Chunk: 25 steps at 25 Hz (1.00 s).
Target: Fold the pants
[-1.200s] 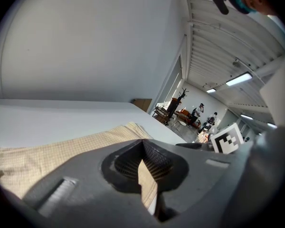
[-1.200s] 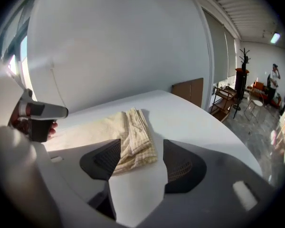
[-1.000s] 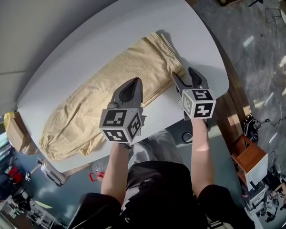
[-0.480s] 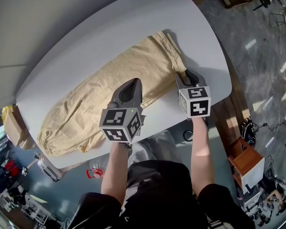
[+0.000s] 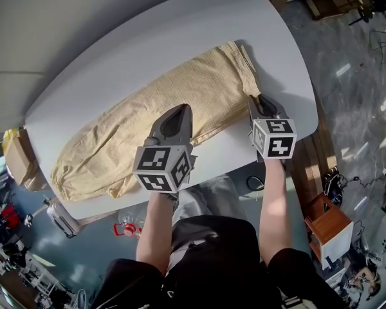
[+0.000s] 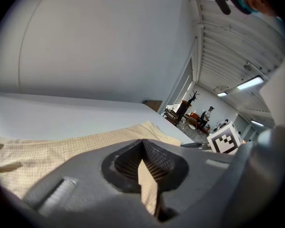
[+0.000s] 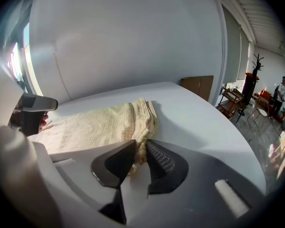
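Observation:
Pale yellow pants [image 5: 180, 89] lie lengthwise across the white table [image 5: 148, 31], waistband at the right end. My left gripper [image 5: 180, 112] is shut on the near edge of the pants at mid-length; in the left gripper view [image 6: 143, 146] a strip of cloth [image 6: 61, 148] is pinched between the jaws. My right gripper [image 5: 260, 99] sits at the near waistband corner. Its jaws have just been closing, and in the right gripper view [image 7: 140, 150] the bunched waistband [image 7: 142, 115] is clamped between the pads.
The table's curved near edge runs just under both grippers. Beyond it on the floor stand a wooden stool [image 5: 334, 217] at the right and a brown bag [image 5: 16, 166] at the left. A blank wall lies behind the table.
The right gripper's jaws went from wide apart to narrow around the waistband corner. The left gripper has kept its hold on the cloth's near edge.

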Each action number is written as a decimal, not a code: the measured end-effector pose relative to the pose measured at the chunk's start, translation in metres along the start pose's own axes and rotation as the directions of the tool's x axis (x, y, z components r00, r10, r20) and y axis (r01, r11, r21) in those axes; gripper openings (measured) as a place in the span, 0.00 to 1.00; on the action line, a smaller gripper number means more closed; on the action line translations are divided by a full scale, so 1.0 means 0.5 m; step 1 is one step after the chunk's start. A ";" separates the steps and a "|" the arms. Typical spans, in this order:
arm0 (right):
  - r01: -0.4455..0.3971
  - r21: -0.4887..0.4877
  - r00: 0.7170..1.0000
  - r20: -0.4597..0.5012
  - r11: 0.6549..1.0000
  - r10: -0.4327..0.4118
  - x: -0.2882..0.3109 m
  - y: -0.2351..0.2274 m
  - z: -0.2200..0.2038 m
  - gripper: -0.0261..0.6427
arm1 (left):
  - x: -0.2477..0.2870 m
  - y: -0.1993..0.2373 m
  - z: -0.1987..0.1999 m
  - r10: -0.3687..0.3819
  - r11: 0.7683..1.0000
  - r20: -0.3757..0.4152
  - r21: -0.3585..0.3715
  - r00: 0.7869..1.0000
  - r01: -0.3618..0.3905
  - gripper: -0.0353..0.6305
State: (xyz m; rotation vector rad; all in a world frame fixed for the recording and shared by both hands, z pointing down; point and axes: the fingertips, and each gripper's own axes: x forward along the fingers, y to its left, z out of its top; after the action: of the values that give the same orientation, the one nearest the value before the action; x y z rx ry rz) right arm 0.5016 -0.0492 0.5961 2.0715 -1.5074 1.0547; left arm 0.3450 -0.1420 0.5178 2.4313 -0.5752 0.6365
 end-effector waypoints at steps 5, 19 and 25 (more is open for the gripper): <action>-0.012 0.032 0.999 0.050 0.999 0.010 -0.026 0.012 0.022 0.15 | -0.033 0.018 0.006 0.022 1.000 0.022 -0.011 1.000 -0.022 0.06; -0.085 0.016 0.981 0.177 0.996 0.081 -0.113 0.110 0.109 0.15 | -0.191 0.096 0.019 0.128 0.990 0.110 -0.081 0.986 -0.120 0.06; -0.118 -0.033 0.971 0.203 0.992 0.122 -0.141 0.172 0.150 0.15 | -0.278 0.135 0.035 0.194 0.977 0.165 -0.120 0.967 -0.176 0.06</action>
State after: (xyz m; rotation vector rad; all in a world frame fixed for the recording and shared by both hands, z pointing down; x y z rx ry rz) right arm 0.4382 -0.0848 0.4833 2.1529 -1.7551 0.8834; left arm 0.2047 -0.1679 0.4561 2.3672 -0.8945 0.4544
